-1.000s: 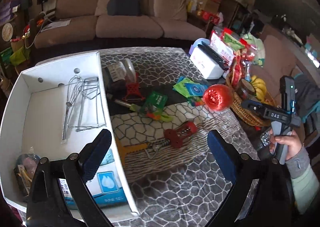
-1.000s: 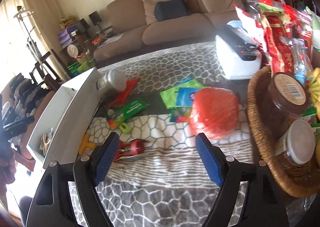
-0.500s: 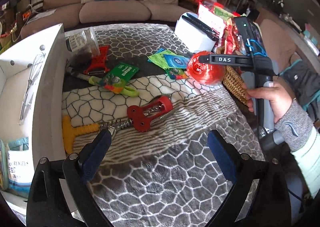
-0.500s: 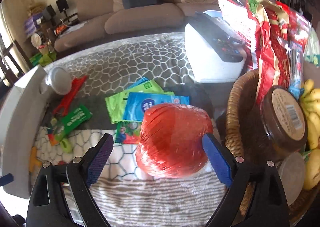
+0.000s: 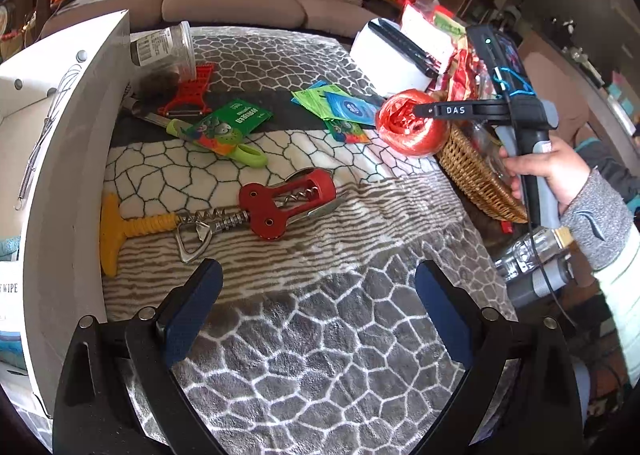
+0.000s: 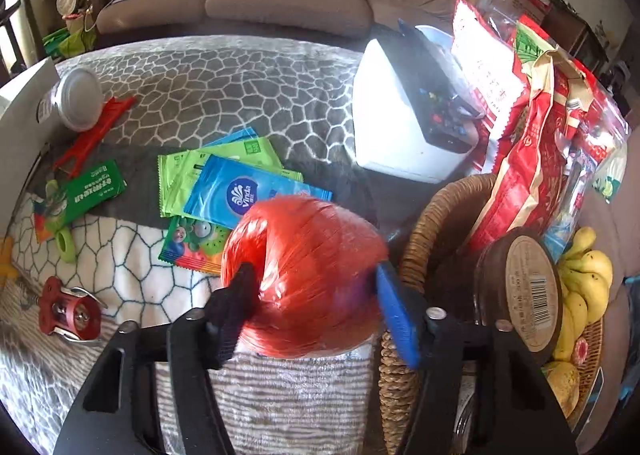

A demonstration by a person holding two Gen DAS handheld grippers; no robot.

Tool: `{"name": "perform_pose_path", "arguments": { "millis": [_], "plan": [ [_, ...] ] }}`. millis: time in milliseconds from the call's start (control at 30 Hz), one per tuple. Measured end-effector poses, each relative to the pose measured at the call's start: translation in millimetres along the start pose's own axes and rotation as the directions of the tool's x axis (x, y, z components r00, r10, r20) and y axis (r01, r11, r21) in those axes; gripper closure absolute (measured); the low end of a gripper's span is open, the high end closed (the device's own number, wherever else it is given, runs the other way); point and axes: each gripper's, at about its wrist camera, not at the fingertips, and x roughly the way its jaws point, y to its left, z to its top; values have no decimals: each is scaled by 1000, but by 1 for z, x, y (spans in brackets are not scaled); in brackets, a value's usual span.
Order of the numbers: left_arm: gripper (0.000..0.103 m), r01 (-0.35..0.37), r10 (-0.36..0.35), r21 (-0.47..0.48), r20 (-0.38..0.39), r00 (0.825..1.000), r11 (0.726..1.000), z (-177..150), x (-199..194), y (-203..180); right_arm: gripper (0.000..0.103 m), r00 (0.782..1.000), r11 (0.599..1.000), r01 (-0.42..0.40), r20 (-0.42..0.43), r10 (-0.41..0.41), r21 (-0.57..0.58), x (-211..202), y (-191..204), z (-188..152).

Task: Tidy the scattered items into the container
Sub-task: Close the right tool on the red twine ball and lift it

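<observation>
Red twine, a fat ball of it, sits squarely between the fingers of the right gripper, whose jaws are closing with the pads touching its two flanks. The ball rests on the patterned blanket, just beside the wicker basket on its right. The white bin that should take it lies well off to the left, across the whole spread of sachets and the red corkscrew. So the right hand is plainly the one for the ball.

The left gripper hovers with jaws spread and nothing between them, and the corkscrew lies just ahead of it, long axis running crosswise.

A second ago the right gripper stood back with jaws wide and the ball ahead; now it straddles the ball. The left view then looked into the bin; now it faces the corkscrew.
</observation>
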Motion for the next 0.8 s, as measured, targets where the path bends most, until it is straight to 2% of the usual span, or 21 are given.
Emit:
{"name": "perform_pose_path", "arguments": {
  "millis": [100, 167, 233, 300, 367, 400, 467, 500, 533, 633, 667, 733, 800],
  "plan": [
    [6, 3, -3, -2, -2, 1000, 1000, -3, -3, -1, 50, 998, 998, -57, -23, 57, 13, -6, 0, -2],
    [6, 4, -4, 2, -2, 1000, 1000, -5, -4, -2, 50, 999, 999, -34, -41, 34, -3, -5, 1, -5],
    [6, 2, -2, 9, -4, 1000, 1000, -8, -5, -3, 38, 996, 1000, 7, -93, -6, 3, 4, -3, -4],
    [6, 1, -1, 9, -8, 1000, 1000, -10, -5, -4, 38, 993, 1000, 10, -114, -12, -22, 13, 0, 0],
    [6, 3, -3, 6, -14, 1000, 1000, -10, -5, -3, 38, 984, 991, 75, -154, -91, -107, 23, 15, 5],
    [6, 8, -8, 5, -13, 1000, 1000, -9, -7, -3, 45, 979, 980, 112, -149, -137, -163, 25, 23, 5],
    [6, 29, -29, 3, -1, 1000, 1000, -5, -16, -2, 57, 979, 973, 129, -132, -155, -190, 19, 28, 7],
    [6, 46, -46, 2, 12, 999, 999, -1, -22, -2, 71, 984, 980, 113, -117, -133, -162, 11, 26, 9],
    [6, 62, -62, 0, 25, 998, 998, 3, -28, -1, 77, 991, 988, 84, -96, -97, -133, 1, 23, 9],
    [5, 91, -90, -18, 55, 994, 996, 19, -42, 4, 80, 998, 997, 4, -65, -9, -83, -20, 21, 8],
    [5, 107, -106, -22, 63, 992, 994, 25, -46, 6, 80, 997, 997, -46, -58, 43, -59, -28, 22, 8],
    [5, 166, -163, -42, 80, 983, 985, 35, -53, 9, 80, 981, 982, -187, -42, 187, 22, -46, 25, 6],
    [4, 207, -198, -88, 99, 975, 974, 47, -59, 15, 80, 946, 943, -324, 0, 325, 70, -70, 33, 3]
  ]
}}
